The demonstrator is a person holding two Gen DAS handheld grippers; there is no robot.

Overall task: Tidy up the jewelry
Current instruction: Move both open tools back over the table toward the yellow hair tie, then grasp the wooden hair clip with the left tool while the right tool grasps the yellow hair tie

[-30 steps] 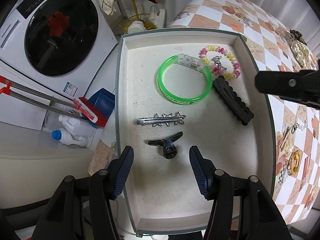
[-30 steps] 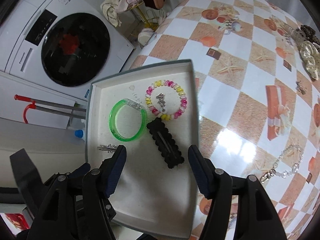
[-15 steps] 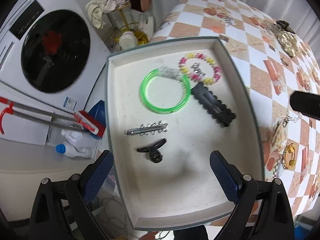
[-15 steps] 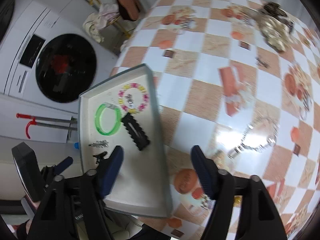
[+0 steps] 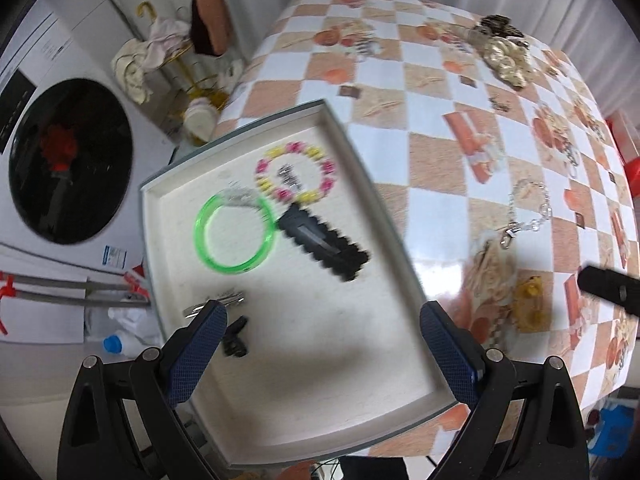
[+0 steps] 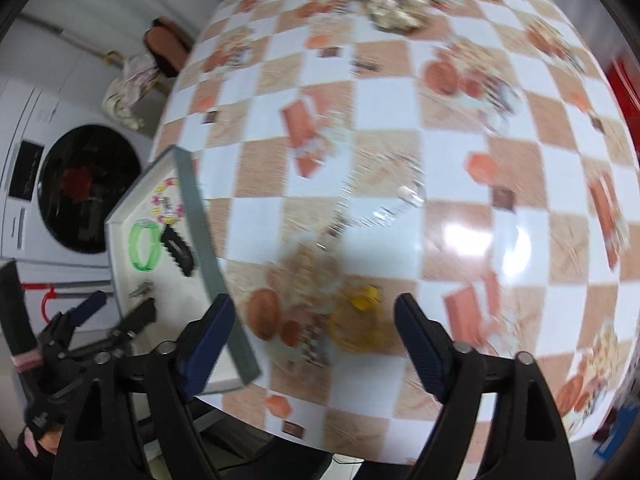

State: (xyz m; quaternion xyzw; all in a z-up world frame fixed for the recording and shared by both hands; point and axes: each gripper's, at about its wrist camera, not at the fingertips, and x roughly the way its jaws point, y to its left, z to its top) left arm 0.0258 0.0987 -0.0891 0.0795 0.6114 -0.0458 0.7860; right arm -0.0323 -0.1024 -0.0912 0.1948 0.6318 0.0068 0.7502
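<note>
A grey-rimmed white tray (image 5: 372,200) sits at the table's left edge. It holds a green bangle (image 5: 234,236), a pink-and-yellow bead bracelet (image 5: 296,178), a black scalloped hair clip (image 5: 324,242), a silver clip (image 5: 216,304) and a small black clip (image 5: 236,340). My left gripper (image 5: 322,348) is open and empty above the tray's near end. My right gripper (image 6: 312,342) is open and empty above a yellow piece (image 6: 358,320) and a pale gold piece (image 6: 308,276) on the table. A silver chain (image 5: 528,212) lies beyond them. The tray also shows in the right wrist view (image 6: 200,216).
A heap of gold and dark jewelry (image 5: 502,54) lies at the table's far side. A washing machine (image 5: 60,156), a rack with cloths (image 5: 160,52) and bottles (image 5: 120,340) stand on the floor left of the table. The checkered tablecloth (image 6: 460,184) has printed patterns.
Both grippers have drawn back and swung right. My left gripper has opened wider. My right gripper has left the tray and now hovers over the loose jewelry on the table.
</note>
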